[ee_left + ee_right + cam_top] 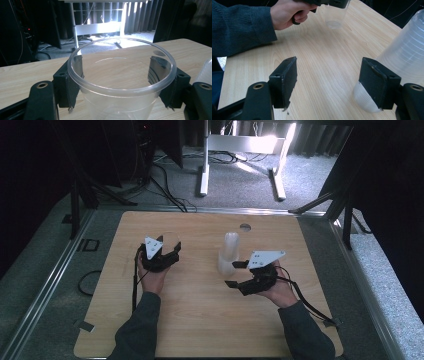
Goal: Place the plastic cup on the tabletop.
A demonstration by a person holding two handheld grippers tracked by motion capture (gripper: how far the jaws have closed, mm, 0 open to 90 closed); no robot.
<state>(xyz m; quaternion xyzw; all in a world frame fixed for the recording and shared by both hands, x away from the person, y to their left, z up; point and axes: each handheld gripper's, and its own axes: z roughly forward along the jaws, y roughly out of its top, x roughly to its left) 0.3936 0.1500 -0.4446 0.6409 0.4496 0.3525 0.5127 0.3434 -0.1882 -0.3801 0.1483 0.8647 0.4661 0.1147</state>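
Forearms in dark sleeves at bottom of high view, each hand on a gripper. Left gripper [172,251], left of centre: jaws clamped on a single clear cup [121,82], pads pressing both sides just under the rim; cup upright, mouth up, probably kept apart from the stack. Right gripper [235,274], right of centre: jaws apart, gripping nothing, one pad just beside the foot of the stack of cups [229,254], which stands mouth down mid-table [200,320]. Whether pad touches stack: cannot tell. Likely poised to steady the stack or pull the next cup.
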